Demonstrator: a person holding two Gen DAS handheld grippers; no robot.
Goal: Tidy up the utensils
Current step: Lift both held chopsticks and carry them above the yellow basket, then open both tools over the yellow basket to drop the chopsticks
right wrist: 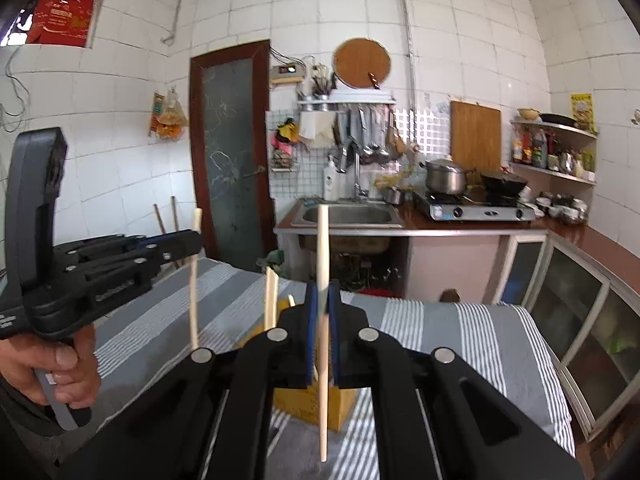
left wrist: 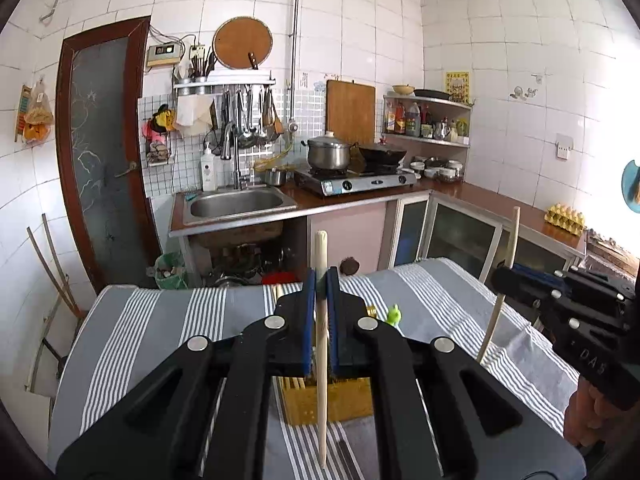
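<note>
Left gripper [left wrist: 321,280] pinches one upright chopstick [left wrist: 321,360]; right gripper [right wrist: 323,296] pinches another chopstick [right wrist: 323,360]. Risk: thin sticks pivoting, missing the yellow holder [left wrist: 328,400] below.

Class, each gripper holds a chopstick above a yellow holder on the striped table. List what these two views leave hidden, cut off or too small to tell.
- Holder: left wrist view, mostly behind the left gripper; its compartments are unseen.
- Holder: right wrist view, covered by the right gripper.
- Green thing: too small to identify.
- Left chopstick: what lies under its tip is unclear.
- Hand: cut by the edge.
</note>
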